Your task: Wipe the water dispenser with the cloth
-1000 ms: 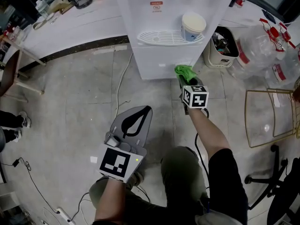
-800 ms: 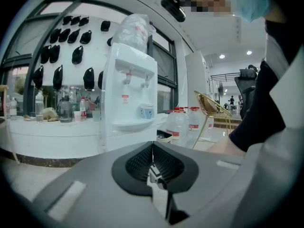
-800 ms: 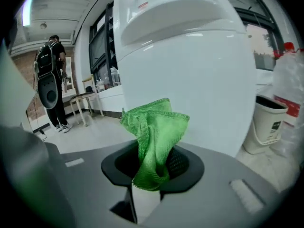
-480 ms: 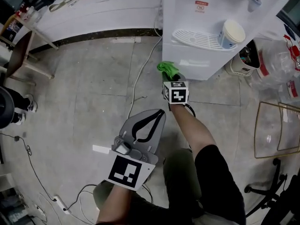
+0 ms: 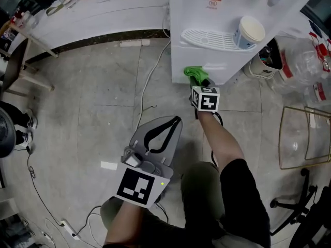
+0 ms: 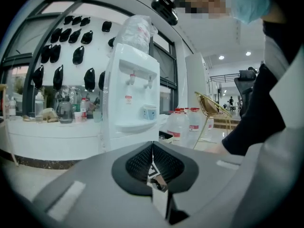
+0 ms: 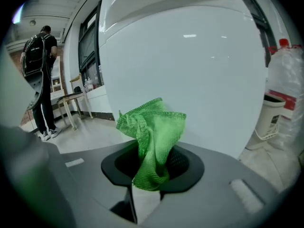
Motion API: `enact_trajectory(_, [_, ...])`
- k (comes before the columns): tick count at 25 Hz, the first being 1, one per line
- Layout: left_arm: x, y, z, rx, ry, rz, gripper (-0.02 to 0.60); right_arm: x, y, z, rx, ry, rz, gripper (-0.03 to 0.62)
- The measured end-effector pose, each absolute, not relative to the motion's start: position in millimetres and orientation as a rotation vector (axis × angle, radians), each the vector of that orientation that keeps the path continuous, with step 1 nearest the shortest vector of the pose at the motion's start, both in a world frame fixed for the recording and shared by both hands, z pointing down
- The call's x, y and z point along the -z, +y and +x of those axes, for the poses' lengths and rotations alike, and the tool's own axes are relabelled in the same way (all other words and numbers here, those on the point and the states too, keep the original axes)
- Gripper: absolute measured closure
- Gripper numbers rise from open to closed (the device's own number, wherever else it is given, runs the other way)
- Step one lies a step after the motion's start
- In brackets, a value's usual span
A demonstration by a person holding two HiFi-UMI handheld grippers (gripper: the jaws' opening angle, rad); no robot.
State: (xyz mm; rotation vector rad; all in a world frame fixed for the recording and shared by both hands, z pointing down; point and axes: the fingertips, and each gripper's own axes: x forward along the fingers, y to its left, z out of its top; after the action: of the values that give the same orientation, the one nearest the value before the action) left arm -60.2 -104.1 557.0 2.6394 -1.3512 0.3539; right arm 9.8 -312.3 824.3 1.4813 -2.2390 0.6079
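- Right tool [image 5: 198,79] [image 7: 148,174]: clenched on a crumpled green woven cloth [image 5: 194,72] [image 7: 154,129], which bunches up out of the jaws.
- Cloth position: at the lower front panel of the tall white plastic water dispenser [image 5: 178,14] [image 7: 190,80], near its left corner and under the drip tray; actual contact cannot be told.
- White slotted drip tray [image 5: 209,36]: carries a pale paper cup [image 5: 249,32] at its right end.
- Left tool [image 5: 175,120] [image 6: 153,150]: jaws together, nothing between them; held low over the grey tiled floor [image 5: 93,87], well apart from the dispenser.
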Motion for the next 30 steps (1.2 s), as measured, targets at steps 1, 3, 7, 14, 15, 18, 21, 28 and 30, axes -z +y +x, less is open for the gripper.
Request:
enact_trajectory(1, [-556.7,-104.4,-56.5,-0.355,-1.344,2.646,0.578,-823.5,-313.1,23.4,-0.603,-2.228,1.493,0.476])
enact_trajectory(3, [-557.2,-104.8,-50.1,-0.360,-1.333,2.653,0.578,-821.2,-315.4,51.5,-0.592,-2.206,1.518,0.476])
enact_trajectory(7, [-559.2,-104.6,-40.5,-0.369,-1.319,2.654,0.578,-816.3,-319.1,110.9,-0.613,-2.143,1.619,0.476])
enact_trajectory(14, [-560.7,-98.7,-30.8,-0.416,-1.301,2.679,0.578,-814.5,-324.2,198.5,-0.644,-1.999,1.800,0.476])
enact_trajectory(15, [-561.4,-97.4,-31.3,-0.422,-1.303,2.675,0.578,-814.1,-323.9,209.1,-0.645,-1.973,1.828,0.476])
enact_trajectory(18, [-562.4,-95.7,-34.8,-0.436,-1.316,2.666,0.578,-812.3,-321.3,232.1,-0.626,-1.913,1.875,0.476])
enact_trajectory(21, [-563.4,-96.4,-40.7,-0.440,-1.333,2.653,0.578,-816.8,-311.4,224.9,-0.618,-1.924,1.856,0.476])
enact_trajectory(28, [-560.9,-101.3,-64.9,-0.414,-1.398,2.629,0.578,-836.0,-288.9,99.8,-0.627,-2.179,1.612,0.476])
enact_trajectory(30, [-561.5,-98.1,-70.6,-0.436,-1.397,2.657,0.578,-841.9,-285.8,58.3,-0.622,-2.251,1.531,0.476])
